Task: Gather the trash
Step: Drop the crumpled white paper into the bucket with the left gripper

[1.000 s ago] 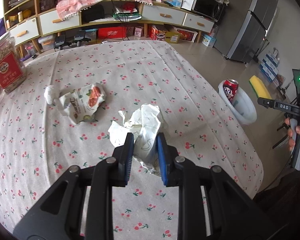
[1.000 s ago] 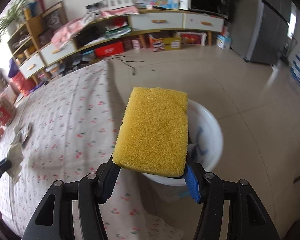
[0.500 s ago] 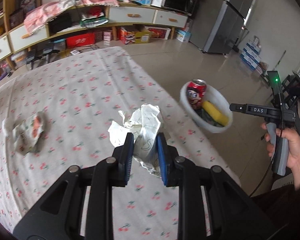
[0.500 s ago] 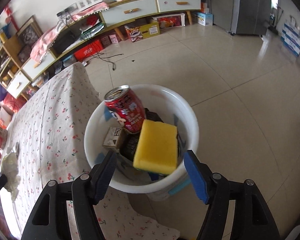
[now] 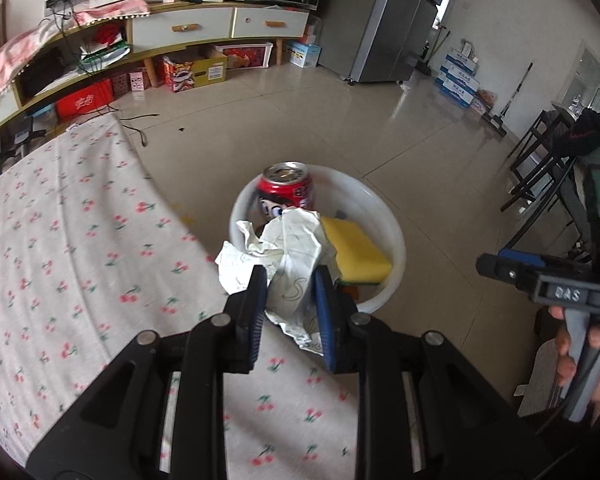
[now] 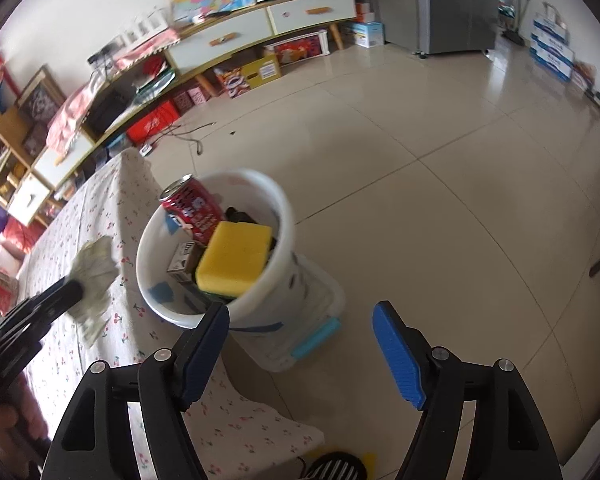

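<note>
L hand-held gripper (image 5: 291, 294) clamped, R hand-held gripper (image 6: 300, 330) agape

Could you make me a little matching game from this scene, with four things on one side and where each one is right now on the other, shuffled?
Things:
1. crumpled paper
2. yellow sponge
3. red soda can
4. right gripper

Places or states:
A. lying on top of the trash in the white bin
B. open and holding nothing, near the bin
C. clamped in the left gripper, near the bin
D. leaning upright in the bin, behind the sponge

Pairs: 1-C, 2-A, 3-D, 4-B
</note>
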`<move>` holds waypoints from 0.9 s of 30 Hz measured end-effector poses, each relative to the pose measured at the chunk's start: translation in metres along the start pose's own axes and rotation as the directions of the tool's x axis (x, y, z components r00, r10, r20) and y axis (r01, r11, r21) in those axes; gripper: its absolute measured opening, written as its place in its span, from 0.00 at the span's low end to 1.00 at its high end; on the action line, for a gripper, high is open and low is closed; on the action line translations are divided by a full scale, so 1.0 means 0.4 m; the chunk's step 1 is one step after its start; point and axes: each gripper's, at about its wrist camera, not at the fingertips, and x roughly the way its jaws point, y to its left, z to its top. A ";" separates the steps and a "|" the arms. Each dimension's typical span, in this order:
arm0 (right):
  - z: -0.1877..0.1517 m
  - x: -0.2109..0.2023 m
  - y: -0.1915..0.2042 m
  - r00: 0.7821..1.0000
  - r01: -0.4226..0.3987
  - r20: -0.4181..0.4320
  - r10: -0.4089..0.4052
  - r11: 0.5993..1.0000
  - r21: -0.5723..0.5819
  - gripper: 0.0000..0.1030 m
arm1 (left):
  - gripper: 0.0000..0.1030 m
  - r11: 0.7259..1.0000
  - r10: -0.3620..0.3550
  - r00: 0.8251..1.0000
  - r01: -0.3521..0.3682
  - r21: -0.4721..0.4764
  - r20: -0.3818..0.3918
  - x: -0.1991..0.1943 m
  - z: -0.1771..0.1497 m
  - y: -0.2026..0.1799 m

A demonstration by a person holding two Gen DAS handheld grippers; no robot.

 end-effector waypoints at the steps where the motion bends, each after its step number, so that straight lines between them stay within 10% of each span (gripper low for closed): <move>1: -0.002 -0.004 -0.007 1.000 0.005 0.000 -0.005 1.000 0.001 0.74 | 0.25 1.000 -0.001 1.000 0.001 0.006 -0.003 0.012 0.006 -0.011; 9: -0.023 -0.030 -0.031 0.998 0.057 0.018 -0.057 0.998 -0.015 0.74 | 0.25 0.998 0.034 0.999 -0.034 0.048 0.001 0.059 0.028 -0.047; 14: -0.027 -0.036 -0.027 0.998 0.058 0.026 -0.058 0.998 -0.016 0.75 | 0.69 0.993 0.112 0.994 -0.112 0.034 -0.001 0.069 0.019 -0.041; 27: -0.027 -0.037 0.004 0.997 0.068 0.029 -0.067 0.997 -0.033 0.76 | 0.85 0.987 0.157 0.988 -0.157 -0.040 -0.004 -0.012 -0.031 0.038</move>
